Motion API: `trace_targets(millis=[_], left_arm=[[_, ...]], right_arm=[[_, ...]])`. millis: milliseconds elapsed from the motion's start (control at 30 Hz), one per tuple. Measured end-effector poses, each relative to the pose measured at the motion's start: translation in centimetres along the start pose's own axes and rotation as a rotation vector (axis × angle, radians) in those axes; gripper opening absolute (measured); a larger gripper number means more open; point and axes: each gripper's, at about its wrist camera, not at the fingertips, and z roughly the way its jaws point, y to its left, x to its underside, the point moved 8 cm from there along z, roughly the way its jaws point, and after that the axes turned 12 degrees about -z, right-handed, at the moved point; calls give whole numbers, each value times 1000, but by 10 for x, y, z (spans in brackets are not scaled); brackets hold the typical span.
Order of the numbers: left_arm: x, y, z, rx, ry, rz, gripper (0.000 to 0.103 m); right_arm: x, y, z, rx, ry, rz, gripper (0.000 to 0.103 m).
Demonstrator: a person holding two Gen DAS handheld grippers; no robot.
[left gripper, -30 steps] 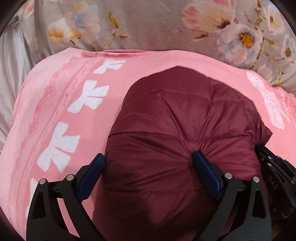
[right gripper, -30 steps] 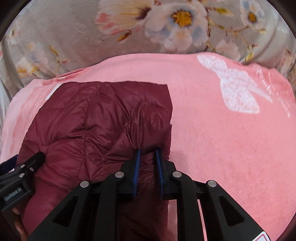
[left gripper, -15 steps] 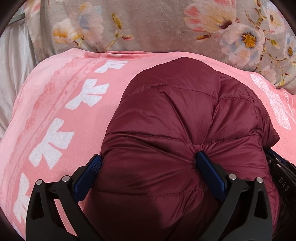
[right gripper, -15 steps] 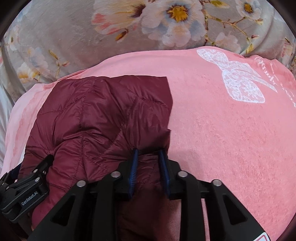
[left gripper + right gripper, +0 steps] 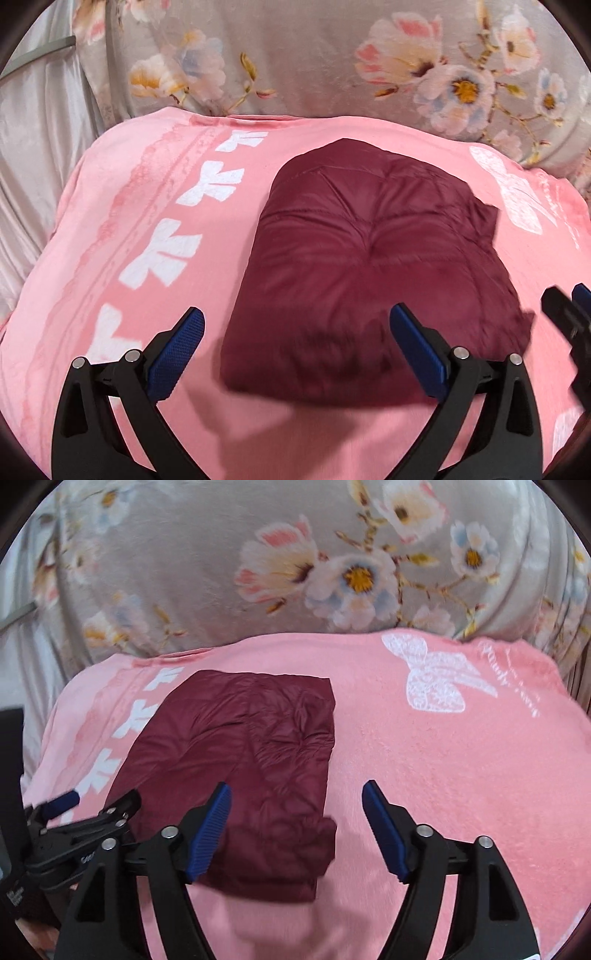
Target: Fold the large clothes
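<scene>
Folded maroon puffer jacket [image 5: 373, 273] lying on pink bow-print blanket [image 5: 110, 229], left tool [image 5: 295, 354] spread apart above it, right tool [image 5: 295, 823] likewise apart, gripping nothing

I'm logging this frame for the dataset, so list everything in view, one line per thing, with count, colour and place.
Puffer jacket: one, dark maroon, quilted, folded into a compact bundle, lying on the pink blanket, nearer its left side.
Pink blanket: one, pink with white bow prints, spread under the jacket.
Floral cover: one, grey with pink, white and blue flowers, behind the blanket.
Pale satin fabric: one, silvery white, at the far left.
Left gripper: one, black with blue pads, open, above the jacket's near edge, holding nothing.
Right gripper: one, black with blue pads, open, over the jacket's near right corner, holding nothing.
</scene>
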Motion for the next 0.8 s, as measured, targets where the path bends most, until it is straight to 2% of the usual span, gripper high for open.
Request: trace_targets(millis=[167,333,667,800], left_arm=[[24,9,-31,6,-7,-19,98],[48,23,-57,-7,-55,-48,98],[109,28,-62,-46,-88,-14,98],[125,32,-59,-50,-75,-32,98]], right_arm=[[17,12,-37,3,-45,-20,85],[40,14,-49,19,-31,-33,86],[113,34,-56,47,1,-101,86],[128,37,-57,40,23,-103,86]])
